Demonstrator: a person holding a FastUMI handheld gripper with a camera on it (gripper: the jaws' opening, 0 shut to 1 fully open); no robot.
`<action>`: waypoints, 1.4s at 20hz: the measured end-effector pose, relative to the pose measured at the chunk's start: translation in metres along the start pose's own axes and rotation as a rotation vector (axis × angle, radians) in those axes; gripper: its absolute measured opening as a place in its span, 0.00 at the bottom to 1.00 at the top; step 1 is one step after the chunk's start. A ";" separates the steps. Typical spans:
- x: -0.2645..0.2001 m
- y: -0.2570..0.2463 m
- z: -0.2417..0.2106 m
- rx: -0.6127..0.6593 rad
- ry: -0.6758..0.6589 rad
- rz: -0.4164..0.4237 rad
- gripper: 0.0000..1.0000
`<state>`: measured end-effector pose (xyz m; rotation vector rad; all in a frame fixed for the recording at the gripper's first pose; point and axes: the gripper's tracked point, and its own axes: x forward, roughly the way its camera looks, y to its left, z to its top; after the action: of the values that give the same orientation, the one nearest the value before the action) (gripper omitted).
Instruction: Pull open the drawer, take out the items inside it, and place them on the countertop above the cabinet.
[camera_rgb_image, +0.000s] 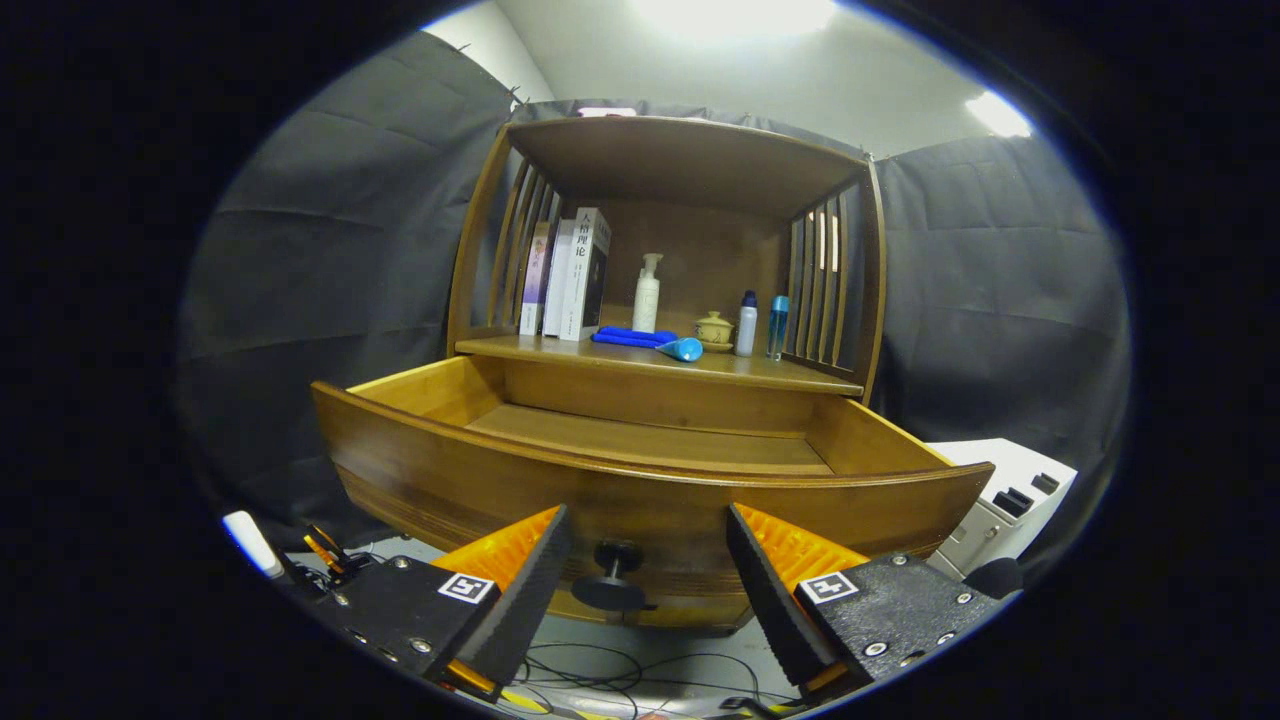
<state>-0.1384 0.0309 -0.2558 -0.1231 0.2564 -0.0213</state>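
Between wide-spread fingers of gripper (648, 580): drawer (640, 490) knob (612, 580), untouched.

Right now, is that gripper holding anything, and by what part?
Nothing is held. The gripper is open, its fingers on either side of the drawer knob without touching it.

Lit from above by two ceiling lights (735, 12), both blown out to white glare, with the drawer (640, 440) interior and the surface (660, 362) evenly bright and the underside of the cabinet's top panel in shade. Strongly bowed by the fisheye, so that the drawer front curves like a hull and the cloth walls darken toward the rim. Sharp at the middle; open tool (648, 580) in dim light, knob between its fingers in shadow.
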 end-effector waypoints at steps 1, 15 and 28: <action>0.001 -0.004 -0.002 -0.012 0.003 -0.026 0.95; 0.025 -0.010 -0.007 0.139 0.005 -0.047 0.93; 0.116 -0.005 0.018 0.102 -0.016 -0.045 0.92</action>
<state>-0.0211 0.0238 -0.2670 -0.0274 0.2363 -0.0785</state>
